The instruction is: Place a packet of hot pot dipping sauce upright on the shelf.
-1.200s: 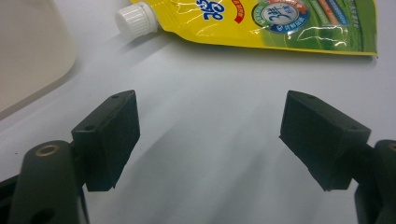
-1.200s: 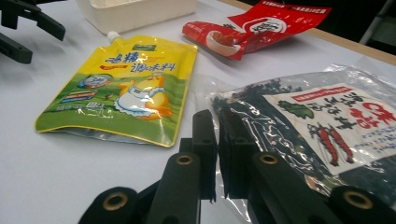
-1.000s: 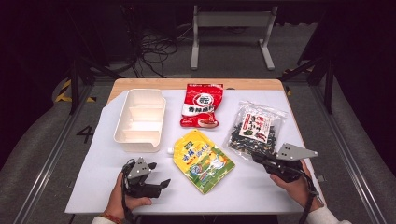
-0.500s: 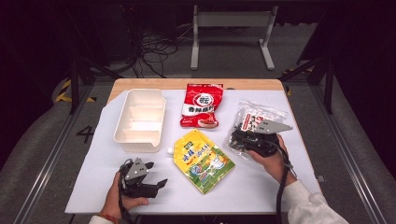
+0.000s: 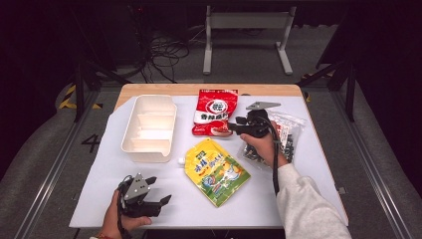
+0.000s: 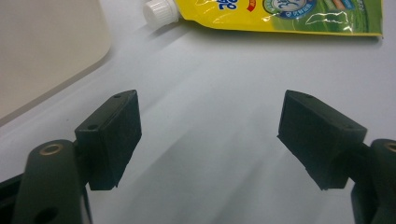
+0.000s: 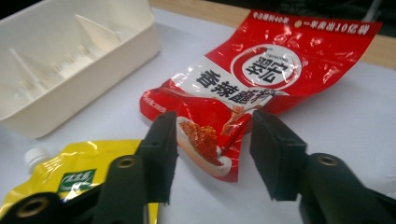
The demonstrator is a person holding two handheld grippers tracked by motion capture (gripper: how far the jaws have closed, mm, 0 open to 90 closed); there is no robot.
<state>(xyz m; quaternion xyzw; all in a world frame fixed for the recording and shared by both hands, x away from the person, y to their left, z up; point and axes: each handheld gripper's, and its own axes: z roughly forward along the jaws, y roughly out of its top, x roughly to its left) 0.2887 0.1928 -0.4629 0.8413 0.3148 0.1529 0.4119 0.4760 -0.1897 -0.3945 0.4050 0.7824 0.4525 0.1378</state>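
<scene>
We see the right gripper (image 7: 212, 154), its jaws parted and just now opening, aimed at the near corner of the red packet (image 7: 252, 88); that corner lies between the jaws, unpressed. Beyond its left jaw sits the white tray (image 7: 88, 88). The left gripper (image 6: 210, 135) rests released, nothing between its jaws, the yellow pouch (image 6: 299, 16) ahead.

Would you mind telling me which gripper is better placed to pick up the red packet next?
The right. The right gripper is at the red packet's lower edge with its jaws open towards it; the left gripper sits open at the near table edge, facing the yellow pouch.
</scene>
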